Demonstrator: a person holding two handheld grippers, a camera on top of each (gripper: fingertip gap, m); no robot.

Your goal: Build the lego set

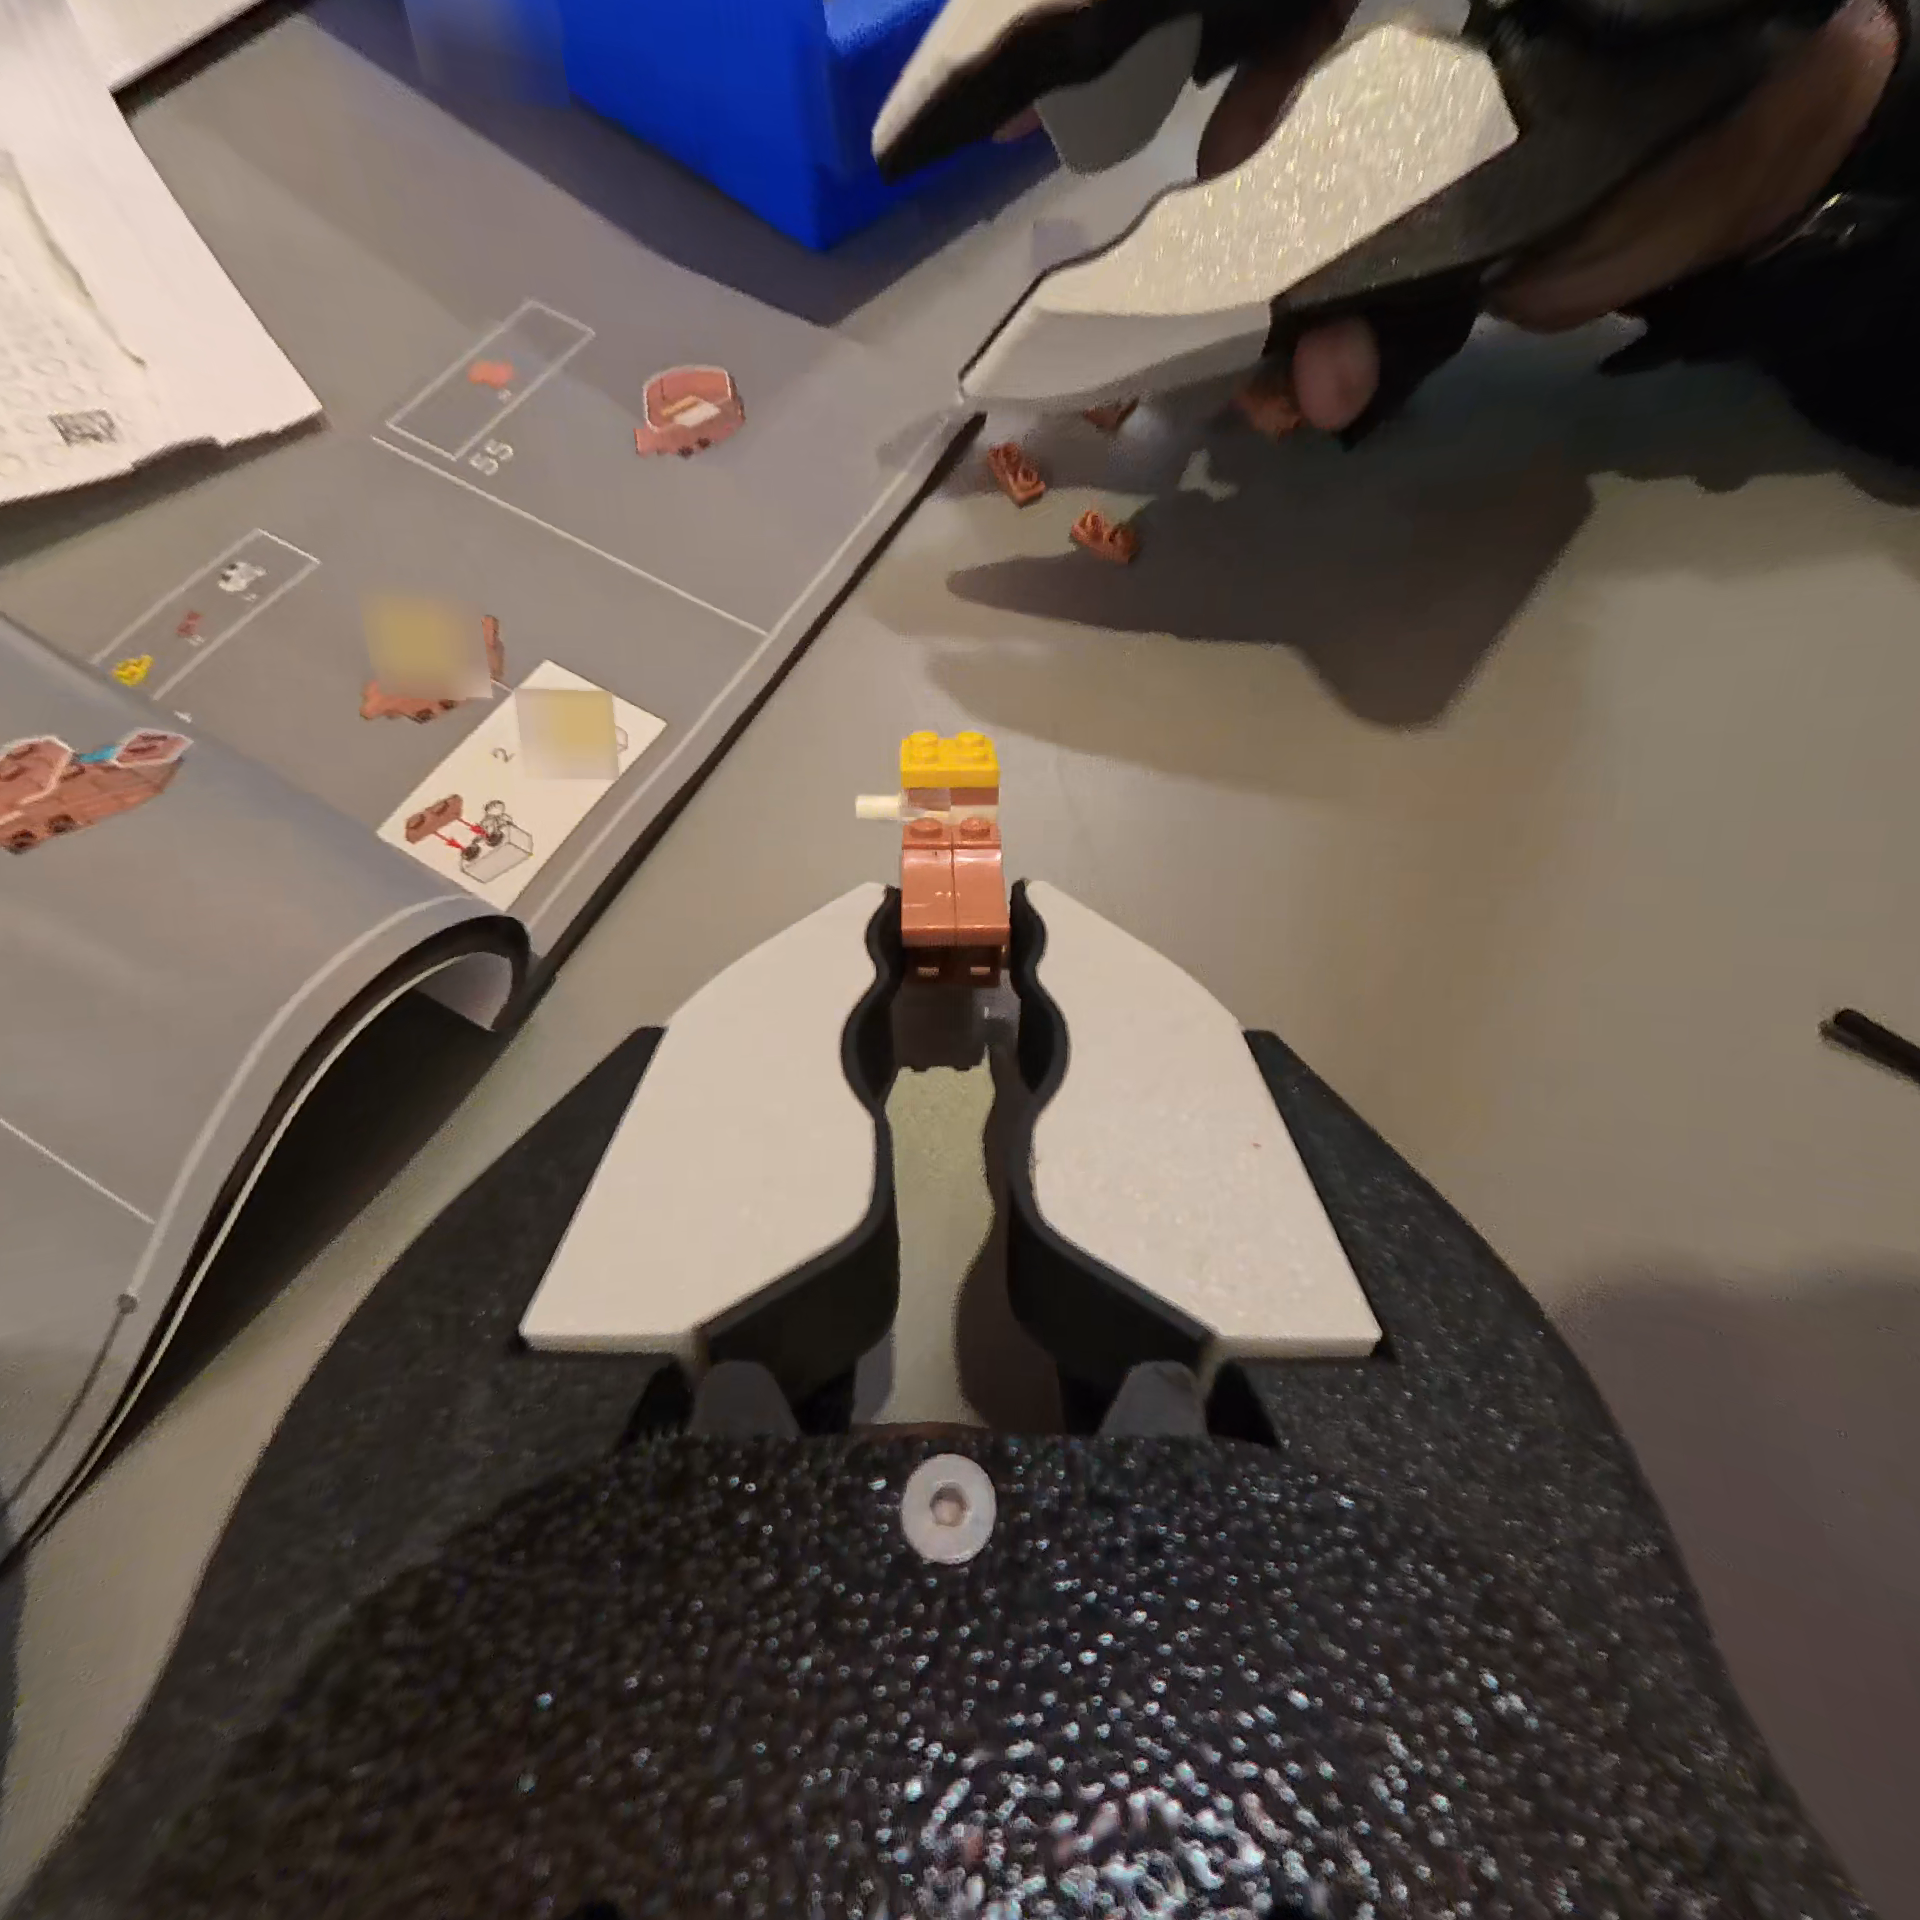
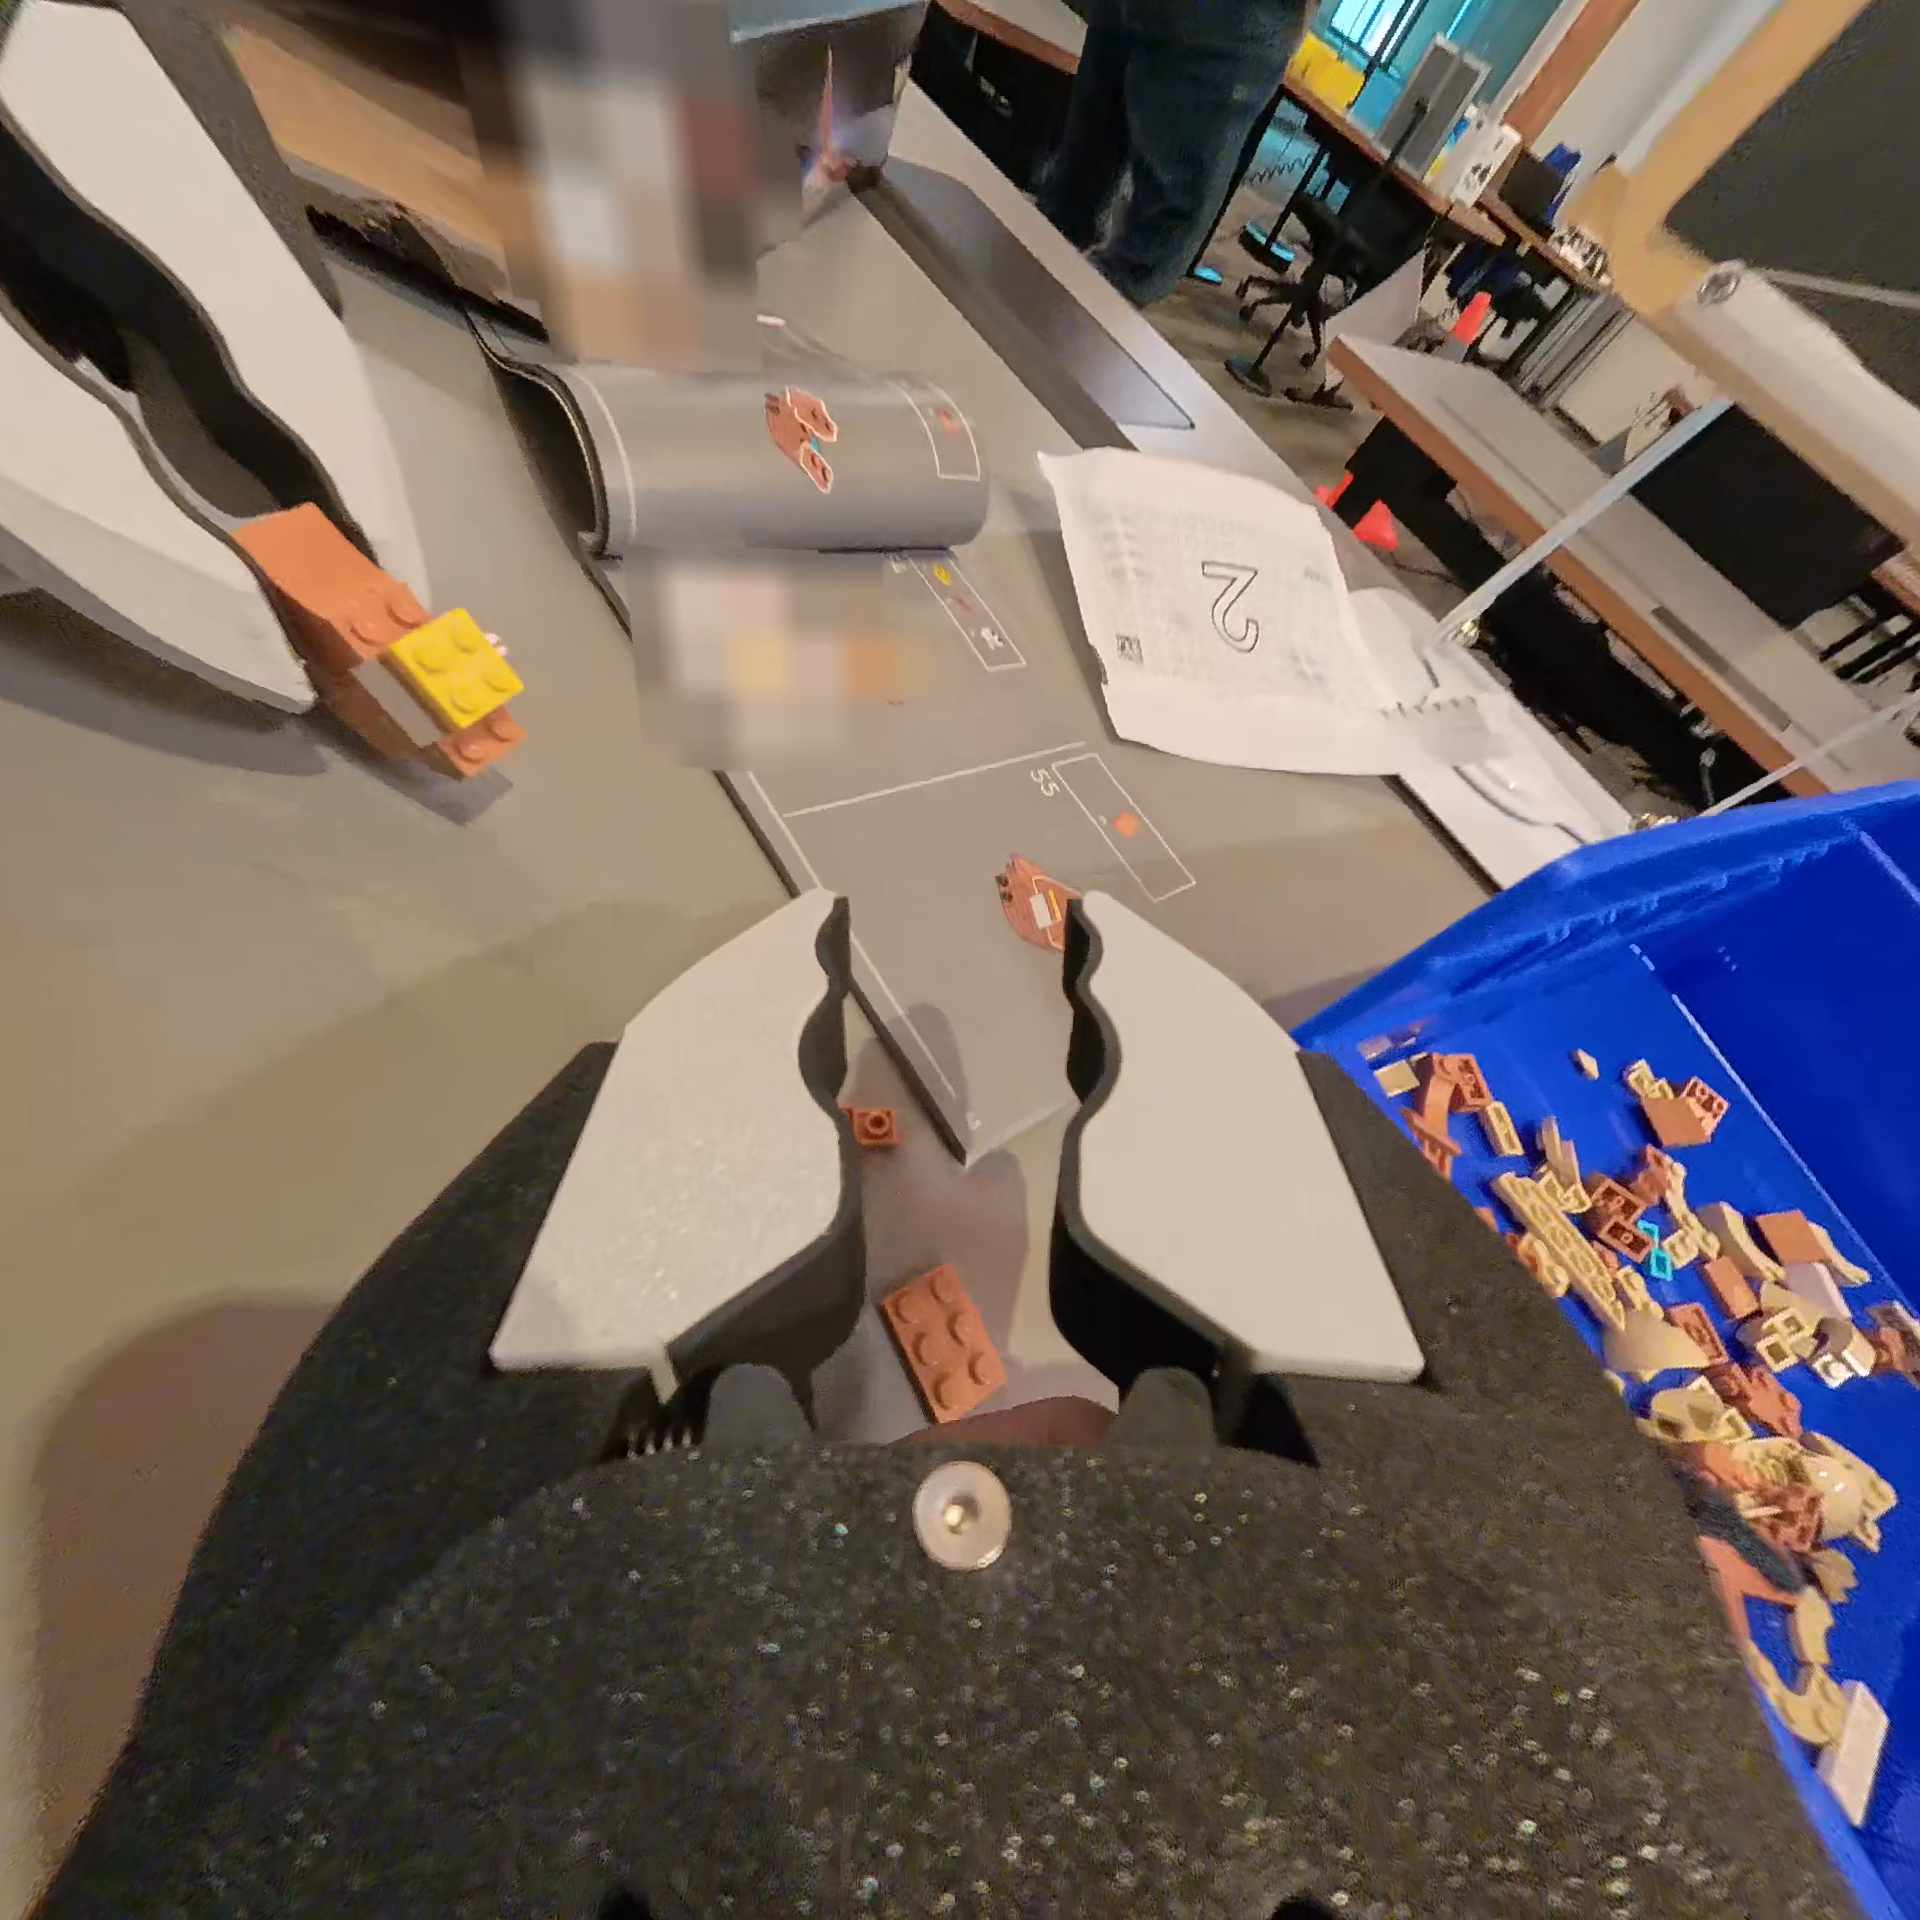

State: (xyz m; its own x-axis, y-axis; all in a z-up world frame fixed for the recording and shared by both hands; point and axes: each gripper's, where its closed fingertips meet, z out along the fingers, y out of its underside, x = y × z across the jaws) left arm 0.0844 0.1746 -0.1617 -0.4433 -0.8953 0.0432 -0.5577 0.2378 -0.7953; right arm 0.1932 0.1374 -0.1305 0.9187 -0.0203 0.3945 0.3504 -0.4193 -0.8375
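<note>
Brown-yellow brick assembly (image 1: 954, 862) clamped in left gripper (image 1: 954, 914) jaws; right gripper (image 2: 956, 925) jaws apart, bare

Open grey instruction booklet (image 1: 665, 488): printed step numerals beside brick diagrams. White crumpled paper sheet (image 2: 1174, 665): large printed numeral, small code mark.

Left gripper (image 1: 953, 914): we see its dark pads pressed on both sides of a small brick assembly (image 1: 953, 868), brown below, yellow on top, a pale peg jutting left.
Right gripper (image 1: 1195, 208): we find it at upper right, blurred, above the table (image 1: 1351, 831), a gloved hand (image 1: 1558, 239) around it.
Loose brown pieces (image 1: 1101, 535): we count several beneath the right gripper.
Instruction booklet (image 1: 436, 582): lies open at left.
White sheet (image 1: 114, 343): overlaps the booklet's far corner.
Blue bin (image 1: 748, 114): stands beyond the booklet.
</note>
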